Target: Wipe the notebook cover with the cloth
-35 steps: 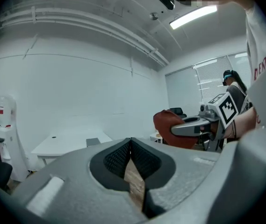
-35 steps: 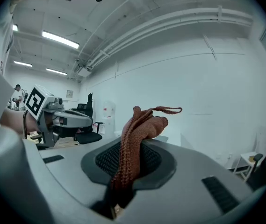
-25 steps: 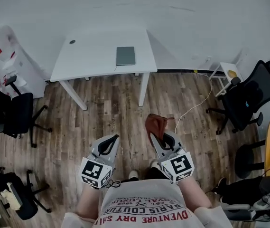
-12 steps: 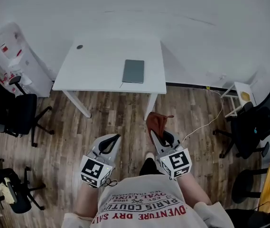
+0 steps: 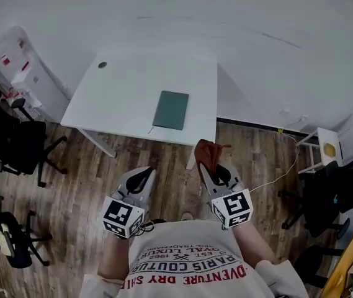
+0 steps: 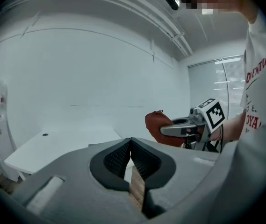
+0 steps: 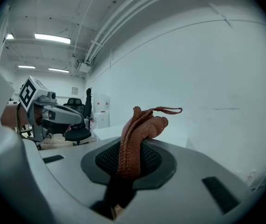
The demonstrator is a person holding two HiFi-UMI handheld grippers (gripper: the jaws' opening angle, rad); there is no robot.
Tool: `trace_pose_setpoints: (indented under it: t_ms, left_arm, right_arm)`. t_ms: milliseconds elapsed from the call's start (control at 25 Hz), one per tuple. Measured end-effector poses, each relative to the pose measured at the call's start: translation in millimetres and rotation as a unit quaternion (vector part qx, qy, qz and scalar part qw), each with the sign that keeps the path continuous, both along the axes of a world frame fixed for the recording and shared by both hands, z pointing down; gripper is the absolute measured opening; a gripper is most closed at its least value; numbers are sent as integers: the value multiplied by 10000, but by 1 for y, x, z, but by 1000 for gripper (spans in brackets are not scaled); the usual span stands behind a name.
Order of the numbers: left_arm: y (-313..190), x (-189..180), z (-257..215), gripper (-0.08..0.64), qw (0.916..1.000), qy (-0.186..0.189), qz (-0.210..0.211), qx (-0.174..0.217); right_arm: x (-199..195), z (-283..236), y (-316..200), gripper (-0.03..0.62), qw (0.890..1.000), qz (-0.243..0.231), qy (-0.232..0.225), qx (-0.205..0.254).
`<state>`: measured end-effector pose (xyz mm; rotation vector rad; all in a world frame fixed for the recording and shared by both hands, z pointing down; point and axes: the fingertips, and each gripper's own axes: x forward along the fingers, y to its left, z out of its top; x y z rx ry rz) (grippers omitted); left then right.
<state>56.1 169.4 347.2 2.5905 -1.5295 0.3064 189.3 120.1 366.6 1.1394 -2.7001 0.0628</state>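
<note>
Right gripper (image 5: 212,174) clamps the cloth (image 5: 206,153): soft, light, limp; keep it bunched. Left gripper (image 5: 140,180): jaws together, empty. Notebook (image 5: 170,110) lies on the table (image 5: 120,98) at 12 o'clock, well apart; probably stiff, may slide.

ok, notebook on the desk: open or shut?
Shut. The notebook lies flat on the white desk, green cover up, no pages showing.
</note>
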Motion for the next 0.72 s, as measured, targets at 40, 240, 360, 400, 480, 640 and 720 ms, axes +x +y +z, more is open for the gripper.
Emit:
trace_pose_setpoints:
  t_ms: [40, 240, 360, 400, 480, 640, 720]
  left_arm:
    - [-10, 0, 1, 11, 10000, 7, -11, -13]
    - [-63, -12, 11, 9, 9997, -189, -75, -161]
    - [-102, -33, 22, 11, 9988, -424, -138, -197]
    - [-115, -40, 26, 11, 9987, -435, -135, -223]
    - [-141, -54, 33, 11, 9989, -322, -169, -289]
    - [-195, -80, 35, 11, 9993, -154, -25, -348]
    - [-220, -90, 43, 9, 9987, -183, 246, -402]
  right_arm:
    - [3, 3, -11, 75, 10000, 47, -34, -82]
    - [5, 20, -60, 75, 9985, 212, -167, -482]
    - [-7, 27, -92, 75, 9982, 287, -94, -525]
    - [-11, 30, -102, 75, 9980, 333, -74, -537]
    - [-17, 37, -121, 75, 9970, 514, -49, -577]
    - [-33, 55, -163, 75, 9919, 996, -66, -785]
    - [-46, 62, -181, 75, 9890, 1164, -74, -913]
